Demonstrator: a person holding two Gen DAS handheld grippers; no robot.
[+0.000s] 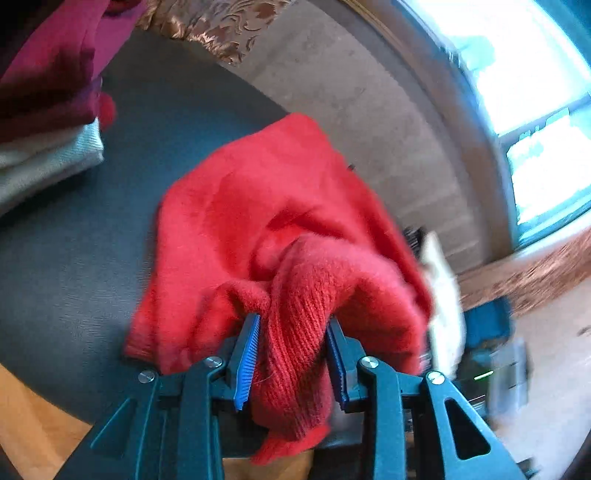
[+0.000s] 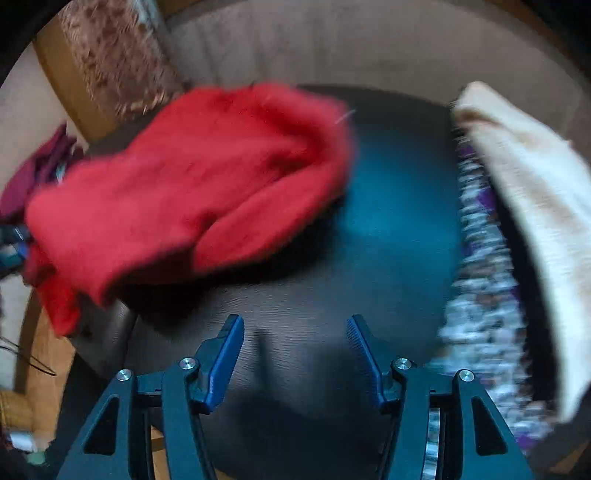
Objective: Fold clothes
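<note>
A red knit sweater [image 1: 266, 221] lies bunched on a dark table [image 1: 74, 258]. My left gripper [image 1: 293, 325] is shut on a thick fold of it, and the blue pads [image 1: 247, 362] press the knit from both sides. Part of the cloth hangs below the jaws. In the right wrist view the same red sweater [image 2: 192, 184] lies blurred at the upper left, lifted at its left end. My right gripper [image 2: 295, 325] stands open over the bare dark table [image 2: 388, 229], to the right of the sweater, with nothing between its fingers.
A stack of folded clothes, maroon [image 1: 48, 66] over pale grey [image 1: 48, 158], sits at the table's far left. A cream cloth [image 2: 524, 206] over a patterned purple-and-white one [image 2: 480, 295] lies on the right. A bright window [image 1: 524, 92] and a floral cushion [image 1: 221, 26] lie beyond the table.
</note>
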